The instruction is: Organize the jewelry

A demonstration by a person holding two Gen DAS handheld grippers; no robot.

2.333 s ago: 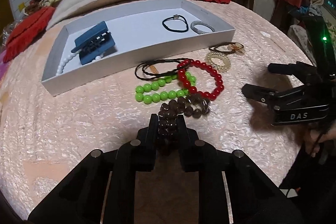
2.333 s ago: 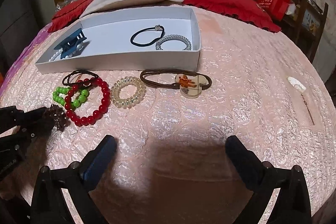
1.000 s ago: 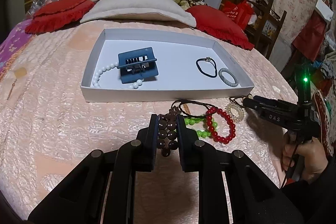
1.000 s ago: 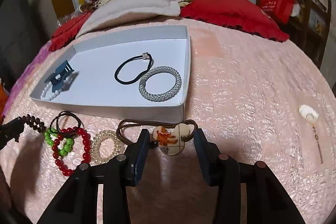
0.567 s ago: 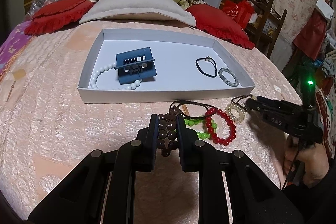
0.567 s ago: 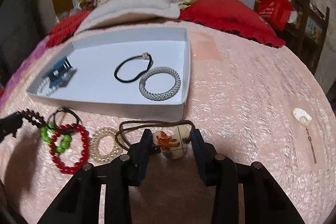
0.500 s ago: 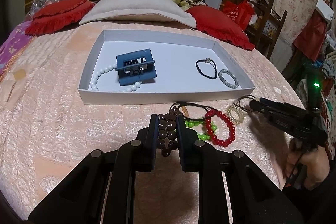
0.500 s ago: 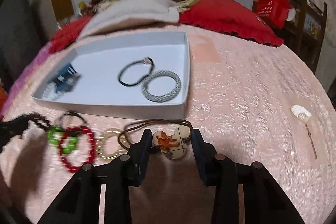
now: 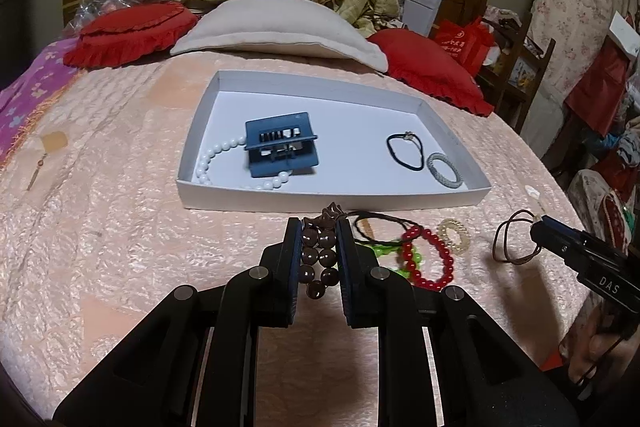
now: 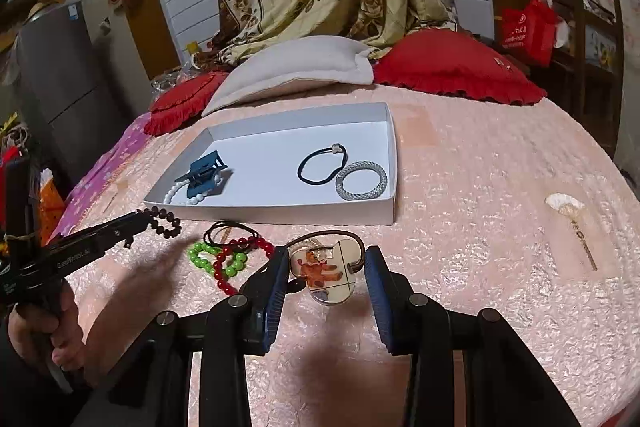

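My left gripper (image 9: 320, 227) is shut on a brown bead bracelet (image 9: 318, 259) and holds it above the pink bedspread, just in front of the white tray (image 9: 320, 195). In the right wrist view the same bracelet (image 10: 166, 223) dangles from that gripper's tip. My right gripper (image 10: 326, 255) is shut on a brown hair tie with a mouse-shaped charm (image 10: 326, 275). The tie's loops (image 9: 508, 239) hang clear of the bed. Inside the tray lie a blue claw clip (image 9: 280, 147), white pearls (image 9: 218, 151), a black hair tie (image 9: 404, 151) and a silver bracelet (image 9: 444, 169).
On the bed in front of the tray lie a green bead bracelet (image 10: 204, 259), a red bead bracelet (image 9: 428, 259), a black cord (image 9: 380, 223) and a clear coil tie (image 9: 454, 235). A shell-shaped trinket (image 10: 564, 205) lies to the right. Pillows and red cushions sit behind the tray.
My right gripper narrowed onto the charm hair tie and lifted it off the bedspread. The left gripper has kept almost still with the brown beads.
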